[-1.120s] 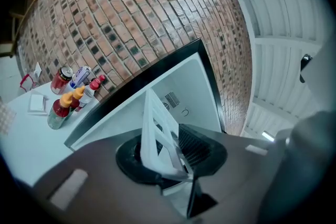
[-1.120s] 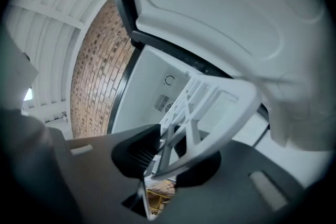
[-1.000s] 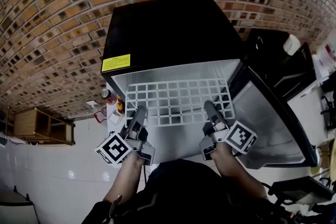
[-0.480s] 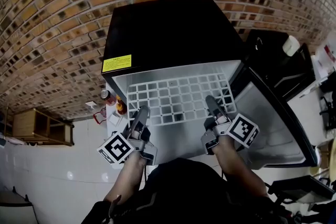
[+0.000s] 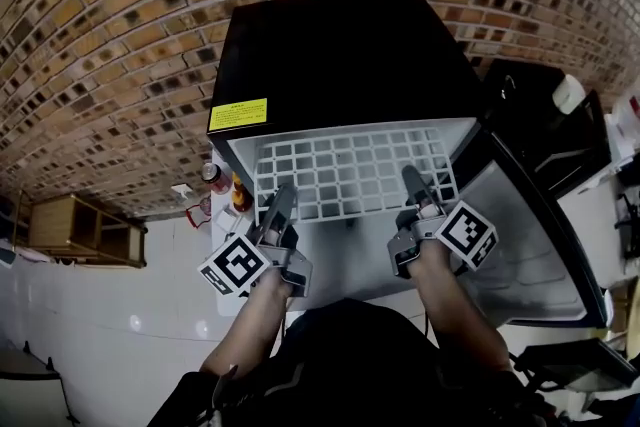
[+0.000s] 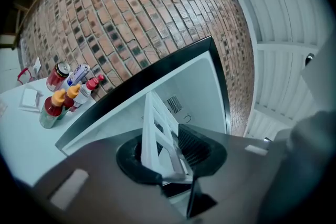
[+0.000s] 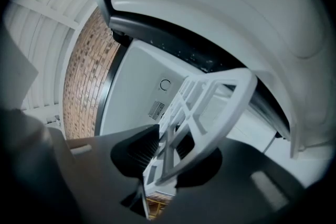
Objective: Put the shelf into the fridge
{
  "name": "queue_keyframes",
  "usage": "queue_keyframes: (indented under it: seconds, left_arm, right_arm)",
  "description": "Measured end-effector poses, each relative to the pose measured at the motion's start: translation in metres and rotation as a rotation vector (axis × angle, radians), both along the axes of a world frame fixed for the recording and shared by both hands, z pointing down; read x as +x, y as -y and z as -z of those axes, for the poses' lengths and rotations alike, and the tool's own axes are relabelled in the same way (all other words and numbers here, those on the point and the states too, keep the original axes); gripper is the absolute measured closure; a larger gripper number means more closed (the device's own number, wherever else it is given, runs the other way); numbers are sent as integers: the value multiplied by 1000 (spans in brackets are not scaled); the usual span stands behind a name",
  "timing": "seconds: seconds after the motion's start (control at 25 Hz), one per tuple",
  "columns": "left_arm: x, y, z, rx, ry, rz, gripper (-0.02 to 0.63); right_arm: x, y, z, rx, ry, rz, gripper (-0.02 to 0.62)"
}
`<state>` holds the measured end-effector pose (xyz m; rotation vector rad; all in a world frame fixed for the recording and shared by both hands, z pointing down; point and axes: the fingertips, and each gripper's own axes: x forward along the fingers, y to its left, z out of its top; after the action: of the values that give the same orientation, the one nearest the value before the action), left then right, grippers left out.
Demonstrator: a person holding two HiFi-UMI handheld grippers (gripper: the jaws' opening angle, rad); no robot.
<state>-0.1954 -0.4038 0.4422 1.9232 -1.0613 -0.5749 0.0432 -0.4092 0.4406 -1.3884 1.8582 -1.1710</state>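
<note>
A white grid shelf lies level inside the open black fridge, with its front edge toward me. My left gripper holds the shelf's front left edge. In the left gripper view the shelf sits edge-on, clamped between the pads of the left gripper. My right gripper is at the front right edge. Its jaws have just been opening. In the right gripper view the shelf still stands between the right gripper's pads, with a gap beside it.
The fridge door hangs open at the right, close to my right gripper. Bottles and a can stand on the white counter left of the fridge. A wooden rack is further left. A brick wall runs behind, and a black appliance sits at the right.
My right gripper has moved forward toward the fridge, and the shelf sits slightly deeper inside. The left gripper has barely shifted.
</note>
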Motion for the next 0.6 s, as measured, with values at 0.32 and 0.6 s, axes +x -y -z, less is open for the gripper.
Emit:
queue_keyframes:
  seconds: [0.32,0.6]
  left_arm:
    - [0,-1,1,7,3,17,518]
    - [-2,-5,1,48,19,17,511]
  right_arm:
    - [-14,-34,2,51,-107,80,463]
    - [-18,-52,0,74,-120,114,466]
